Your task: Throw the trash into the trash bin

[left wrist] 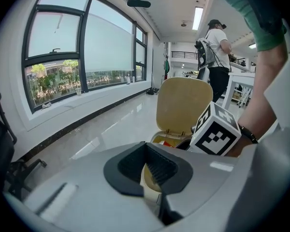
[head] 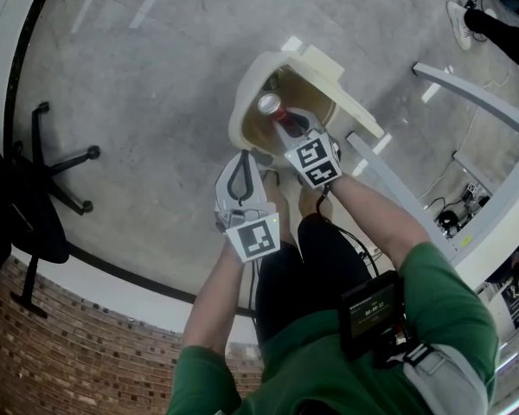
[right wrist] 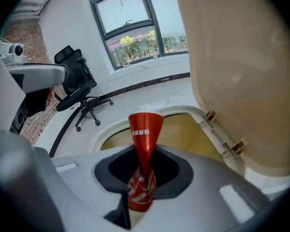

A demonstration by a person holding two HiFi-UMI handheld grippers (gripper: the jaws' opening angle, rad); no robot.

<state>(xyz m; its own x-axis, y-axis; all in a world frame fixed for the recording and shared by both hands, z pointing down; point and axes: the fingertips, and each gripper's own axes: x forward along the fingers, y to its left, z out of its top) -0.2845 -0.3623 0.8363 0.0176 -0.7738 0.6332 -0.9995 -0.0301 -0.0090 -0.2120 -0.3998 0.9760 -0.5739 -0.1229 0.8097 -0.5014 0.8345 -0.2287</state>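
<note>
A cream trash bin (head: pixel 240 115) stands on the floor with its lid (head: pixel 342 80) swung up. My right gripper (head: pixel 287 126) is over the bin's mouth, shut on a red drink can (head: pixel 273 111) that is crushed at the middle. In the right gripper view the can (right wrist: pixel 144 149) sticks out past the jaws above the bin's rim (right wrist: pixel 111 129), with the lid (right wrist: pixel 237 66) at the right. My left gripper (head: pixel 243 158) hangs just short of the bin, jaws together and empty. The left gripper view looks past the left gripper (left wrist: pixel 150 173) at the bin (left wrist: pixel 163 138) and its lid (left wrist: pixel 183 100).
A black office chair (head: pixel 39 188) stands at the left by a brick wall (head: pixel 86 353). A white metal frame (head: pixel 493 111) runs along the right of the bin. A person (left wrist: pixel 215 52) stands in the background near tables. Grey floor lies beyond the bin.
</note>
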